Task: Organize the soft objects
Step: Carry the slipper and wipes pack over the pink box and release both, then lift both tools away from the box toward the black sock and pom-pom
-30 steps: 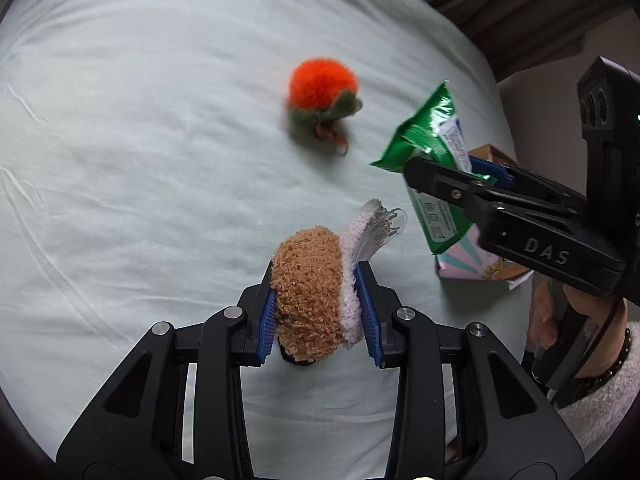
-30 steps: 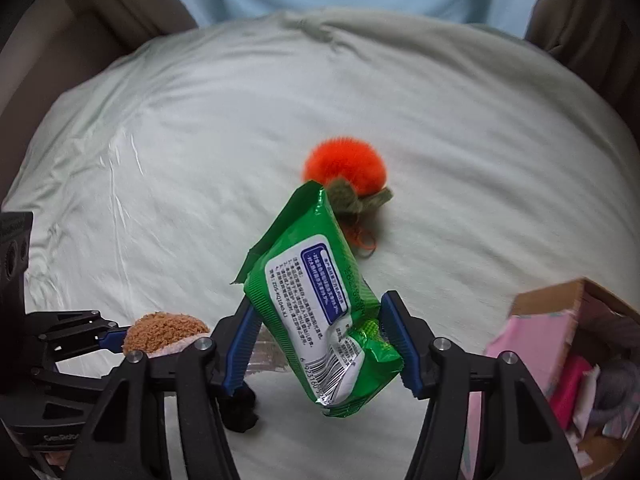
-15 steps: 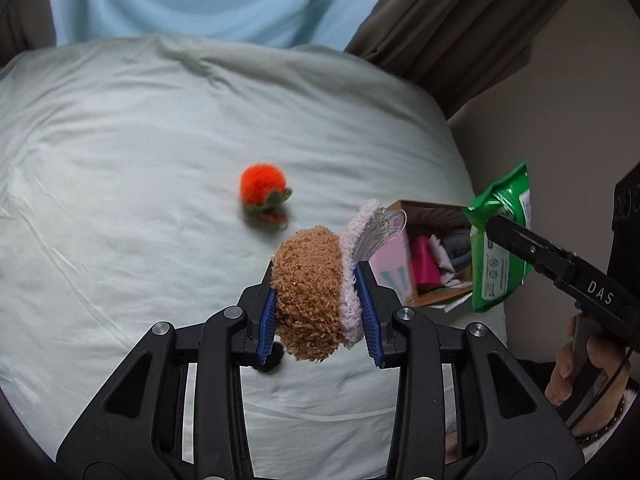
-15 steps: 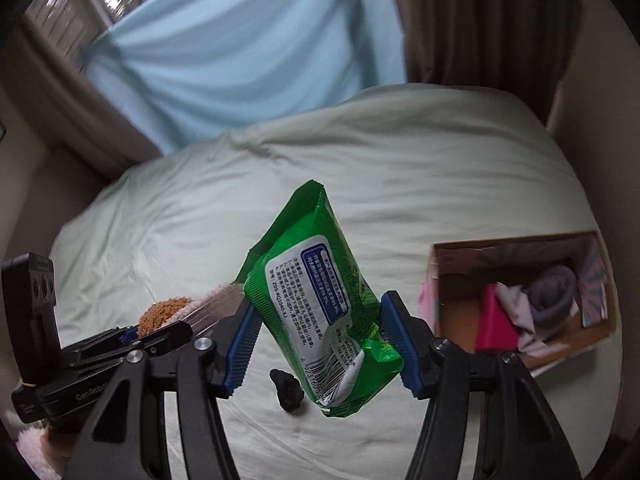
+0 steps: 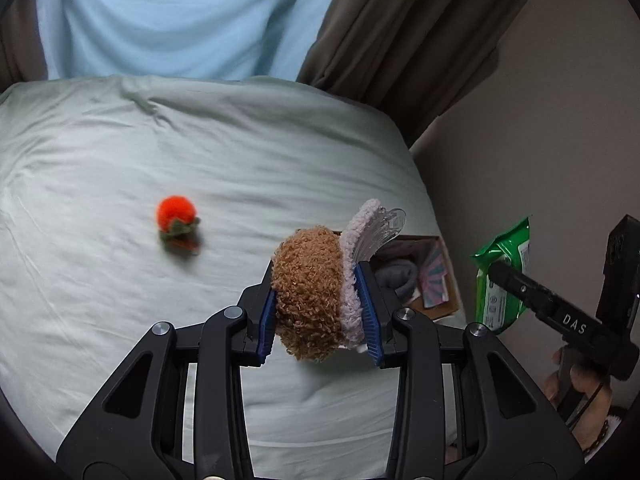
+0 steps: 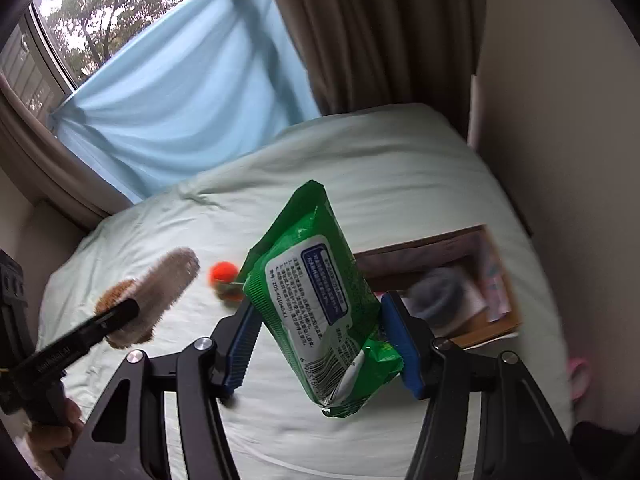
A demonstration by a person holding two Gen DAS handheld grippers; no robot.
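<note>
Brown curly plush fills the left gripper (image 5: 320,312), whose blue pads press on both sides of a brown-and-white soft toy (image 5: 316,292) with a clear plastic piece sticking out at its top; the toy is held in the air above the bed (image 5: 120,300). The right gripper (image 6: 324,344) is clamped on a green wet-wipes pack (image 6: 320,312), tilted, its label facing the camera, also lifted clear of the pale green sheet. An orange pompom toy (image 5: 176,220) with a green base lies alone on the bed, well apart from both grippers. Near the bed's right edge sits an open cardboard box (image 6: 504,328) holding a grey soft item (image 6: 434,294) and pink things, blurred in the right wrist view.
</note>
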